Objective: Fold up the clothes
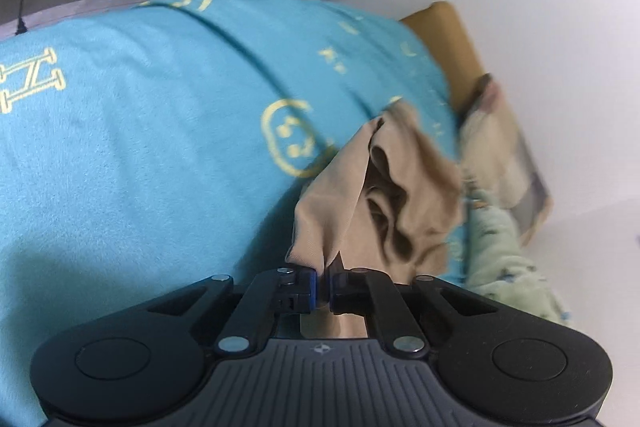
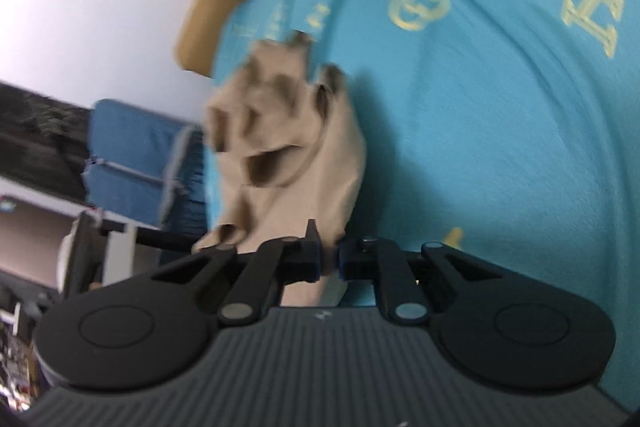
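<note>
I have both tongs clamped on the same beige garment [image 1: 384,195]. My left gripper [image 1: 323,287] is nearly closed, pinching a bunched edge of the cloth. My right gripper [image 2: 329,261] is also almost shut, with fabric squeezed between its 2 fingers. The garment hangs crumpled over the teal blanket [image 1: 140,147] with yellow prints, near a pale green cloth [image 1: 504,259].

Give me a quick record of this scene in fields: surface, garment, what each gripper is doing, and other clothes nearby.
surface: blue blanket with yellow prints
garment: beige cloth, crumpled, lifted
left gripper: shut on beige cloth
right gripper: shut on beige cloth
nearby: pale green garment beside the cloth
image quality: motion blur
</note>
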Tool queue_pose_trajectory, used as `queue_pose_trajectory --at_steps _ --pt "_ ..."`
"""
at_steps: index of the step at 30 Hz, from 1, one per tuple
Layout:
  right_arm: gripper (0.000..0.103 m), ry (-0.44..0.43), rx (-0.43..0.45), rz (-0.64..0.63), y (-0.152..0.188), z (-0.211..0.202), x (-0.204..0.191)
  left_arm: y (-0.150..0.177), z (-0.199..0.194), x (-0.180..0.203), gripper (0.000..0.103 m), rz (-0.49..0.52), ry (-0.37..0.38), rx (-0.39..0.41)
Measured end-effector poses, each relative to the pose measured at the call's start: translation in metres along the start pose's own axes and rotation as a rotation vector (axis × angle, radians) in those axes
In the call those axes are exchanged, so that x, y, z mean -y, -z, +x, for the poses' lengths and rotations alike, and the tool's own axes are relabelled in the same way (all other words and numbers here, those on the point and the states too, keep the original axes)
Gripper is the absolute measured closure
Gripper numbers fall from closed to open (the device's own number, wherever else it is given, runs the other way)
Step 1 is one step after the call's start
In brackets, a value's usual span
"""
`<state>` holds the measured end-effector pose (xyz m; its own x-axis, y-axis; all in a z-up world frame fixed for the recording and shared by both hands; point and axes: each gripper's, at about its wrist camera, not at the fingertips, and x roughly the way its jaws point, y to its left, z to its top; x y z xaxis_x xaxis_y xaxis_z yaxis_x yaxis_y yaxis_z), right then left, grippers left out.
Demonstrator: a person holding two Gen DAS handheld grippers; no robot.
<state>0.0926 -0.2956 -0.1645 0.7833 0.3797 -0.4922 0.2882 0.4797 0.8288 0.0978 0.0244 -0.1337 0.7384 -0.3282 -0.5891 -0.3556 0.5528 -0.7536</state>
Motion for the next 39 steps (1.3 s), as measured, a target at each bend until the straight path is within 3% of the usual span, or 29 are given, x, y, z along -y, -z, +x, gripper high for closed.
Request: queue_pose_trajectory --at_steps 6,17,21,26,29,33,39 --pt "0.094 -0.094 0.088 -0.087 0.007 -0.059 -0.027 0.007 -0.062 0.031 0.098 0.174 0.142 0.043" --pt "0.094 -0.18 0.231 -0.198 0.057 -0.164 -0.054 0.042 -0.202 0.048 0.098 0.254 0.303 0.07" --pt "0.094 -0.197 0.275 -0.222 0.064 -0.187 -0.057 0.045 -0.219 0.062 0.098 0.292 0.34 0.086" --pt "0.094 -0.17 0.277 -0.216 0.044 -0.179 -0.066 0.035 -0.195 0.082 0.098 0.294 0.281 0.061" --pt "0.094 -0.134 0.234 -0.183 0.023 -0.159 -0.071 0.017 -0.157 0.093 0.098 0.27 0.209 0.025" --pt "0.094 -0.051 0.148 -0.142 -0.011 -0.111 -0.081 -0.01 -0.095 0.101 0.098 0.246 0.12 0.0" --pt "0.094 0.035 0.1 -0.204 -0.051 -0.024 -0.078 -0.044 0.001 0.103 0.098 0.321 0.036 0.005"
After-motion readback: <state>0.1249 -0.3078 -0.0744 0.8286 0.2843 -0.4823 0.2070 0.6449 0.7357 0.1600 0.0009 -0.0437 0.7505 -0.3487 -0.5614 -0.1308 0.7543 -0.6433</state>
